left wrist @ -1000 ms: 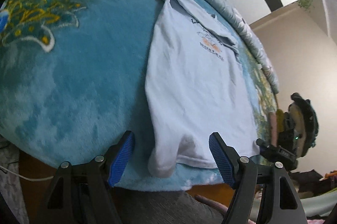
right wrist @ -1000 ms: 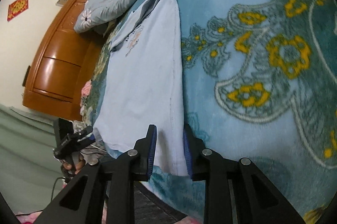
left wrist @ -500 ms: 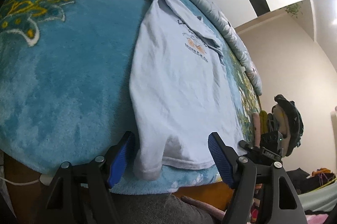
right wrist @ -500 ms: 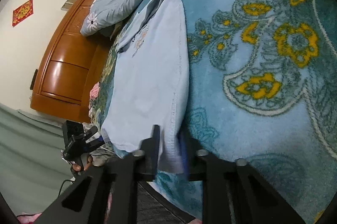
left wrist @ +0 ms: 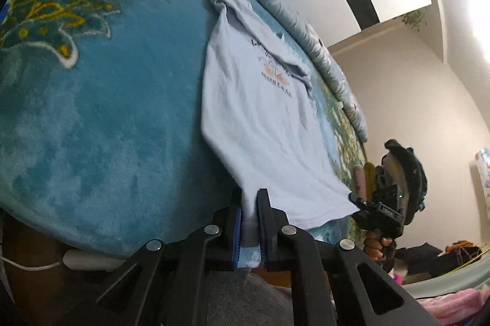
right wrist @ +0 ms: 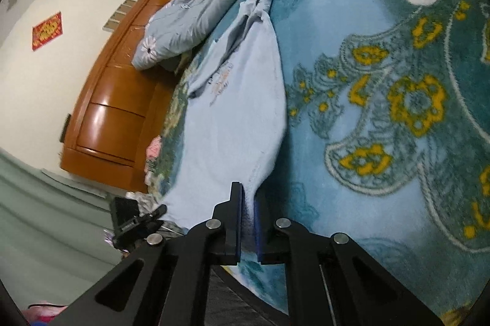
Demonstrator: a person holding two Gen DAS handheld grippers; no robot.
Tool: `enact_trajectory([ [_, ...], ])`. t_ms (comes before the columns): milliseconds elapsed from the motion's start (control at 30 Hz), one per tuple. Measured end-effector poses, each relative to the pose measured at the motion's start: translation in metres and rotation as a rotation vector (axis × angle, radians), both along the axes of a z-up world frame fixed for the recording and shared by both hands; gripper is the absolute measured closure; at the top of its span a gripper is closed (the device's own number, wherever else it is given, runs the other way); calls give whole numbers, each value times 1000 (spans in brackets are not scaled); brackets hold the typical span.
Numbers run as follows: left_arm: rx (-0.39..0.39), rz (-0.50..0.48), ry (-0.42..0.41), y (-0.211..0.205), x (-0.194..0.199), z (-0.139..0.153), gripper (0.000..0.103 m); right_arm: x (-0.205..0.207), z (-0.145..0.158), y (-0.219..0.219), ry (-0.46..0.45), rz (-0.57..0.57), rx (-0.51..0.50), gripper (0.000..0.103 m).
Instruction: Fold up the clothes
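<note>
A pale blue T-shirt (left wrist: pixel 260 118) with orange chest print lies lengthwise on a teal flowered blanket (left wrist: pixel 92 99). My left gripper (left wrist: pixel 249 203) is shut on its near left hem corner, which is lifted off the blanket. In the right wrist view the same T-shirt (right wrist: pixel 232 118) stretches away from me, and my right gripper (right wrist: pixel 248 200) is shut on its near right hem corner. Each gripper shows in the other's view, the right gripper (left wrist: pixel 382 212) at the right and the left gripper (right wrist: pixel 131 222) at the lower left.
A grey-blue quilt (left wrist: pixel 300 20) lies along the far side of the bed, with a pillow (right wrist: pixel 183 20) against the wooden headboard (right wrist: pixel 116 99). The blanket (right wrist: pixel 398 111) ends at the bed's near edge just under my grippers.
My left gripper has closed from wide open onto the left hem corner and lifted it. My right gripper stayed shut on the right corner and raised it, pulling the hem taut.
</note>
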State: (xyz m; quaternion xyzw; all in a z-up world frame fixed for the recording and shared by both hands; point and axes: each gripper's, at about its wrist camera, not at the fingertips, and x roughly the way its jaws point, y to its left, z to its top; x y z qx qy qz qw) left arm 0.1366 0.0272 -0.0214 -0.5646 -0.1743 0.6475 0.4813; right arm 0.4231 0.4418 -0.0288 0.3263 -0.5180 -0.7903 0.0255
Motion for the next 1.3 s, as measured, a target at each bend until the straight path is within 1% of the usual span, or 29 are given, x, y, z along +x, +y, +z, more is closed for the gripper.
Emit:
enact_trajectory([
  [133, 71, -3, -15, 10, -13, 12, 96, -17, 7, 13, 77, -12, -64, 96],
  [200, 73, -8, -11, 20, -22, 18, 96, -29, 12, 23, 103, -14, -69, 96],
  [267, 56, 1, -10, 29, -32, 19, 98, -42, 17, 32, 125, -16, -66, 96],
  [333, 54, 10, -16, 33, -39, 18, 98, -53, 21, 39, 135, -10, -55, 96],
  [433, 41, 32, -21, 34, -46, 14, 99, -64, 22, 42, 125, -3, -45, 96],
  [533, 77, 53, -34, 32, -52, 18, 99, -64, 17, 47, 145, -5, -84, 96],
  [633, 120, 58, -3, 38, -63, 34, 99, -72, 22, 55, 181, 2, -100, 96],
  [733, 132, 65, 60, 56, -85, 58, 99, -93, 32, 69, 194, -4, -82, 96],
  [867, 97, 88, 142, 88, -130, 84, 99, -133, 55, 93, 196, -8, 6, 96],
  [933, 90, 98, 141, 108, -157, 88, 99, -159, 62, 108, 184, -18, 34, 96],
  [967, 71, 104, 143, 121, -171, 88, 99, -173, 66, 117, 175, -26, 46, 96],
  [1067, 18, 111, 138, 158, -205, 79, 99, -217, 65, 145, 136, -72, 61, 96],
  [1200, -36, 136, 131, 193, -240, 61, 99, -266, 55, 174, 57, -130, 96, 96],
  [1300, -40, 183, 95, 209, -269, 49, 100, -296, 43, 192, 44, -129, 75, 96],
])
